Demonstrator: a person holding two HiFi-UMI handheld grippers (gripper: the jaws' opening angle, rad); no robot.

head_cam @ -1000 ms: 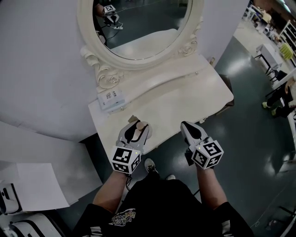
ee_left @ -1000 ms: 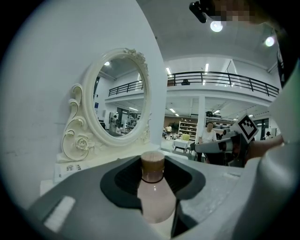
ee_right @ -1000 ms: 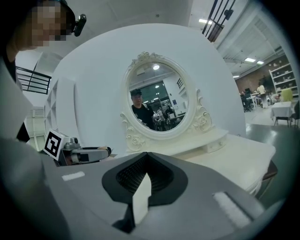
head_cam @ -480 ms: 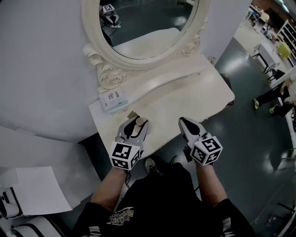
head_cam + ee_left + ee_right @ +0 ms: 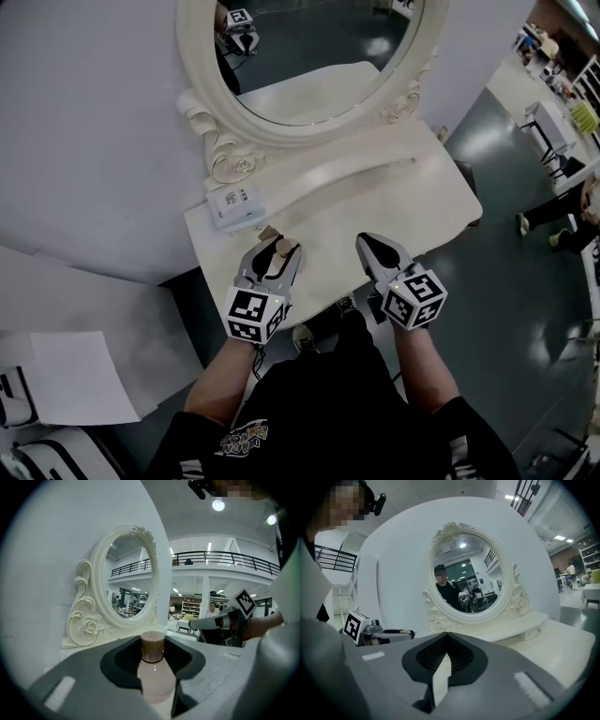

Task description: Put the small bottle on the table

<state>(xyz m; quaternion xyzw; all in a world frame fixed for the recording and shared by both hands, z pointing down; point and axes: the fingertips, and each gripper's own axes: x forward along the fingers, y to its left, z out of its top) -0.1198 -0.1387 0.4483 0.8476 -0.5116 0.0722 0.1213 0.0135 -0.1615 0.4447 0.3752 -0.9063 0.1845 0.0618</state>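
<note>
The task is under way but not finished: the small bottle [image 5: 155,679] is not yet released onto the table [image 5: 403,202]. The left tool [image 5: 153,660] is clamped on it, one jaw on each side of the body just below the shoulder, as the left gripper view shows plainly. From the head view the left tool [image 5: 278,257] is at the front edge of the table, near its left end, with the bottle [image 5: 284,248] upright between the jaws and its cap pointing up. No view shows the bottle's base, so I cannot tell whether it touches the tabletop or hangs just above it. What seems left is to settle the base on the surface, open the jaws and draw the tool away without tipping the bottle. The right tool [image 5: 367,246] is beside the left one at the same front edge; in the right gripper view its jaws are pressed together with nothing between them [image 5: 444,656], so it appears to take no part in this step. The bottle itself is small, with a pale pinkish-white body that swells into a rounded shoulder, a short narrow neck and a brown cap with a flat, slightly speckled top. Its surface looks smooth and faintly glossy, so I judge it could slip if the grip loosens early.
</note>
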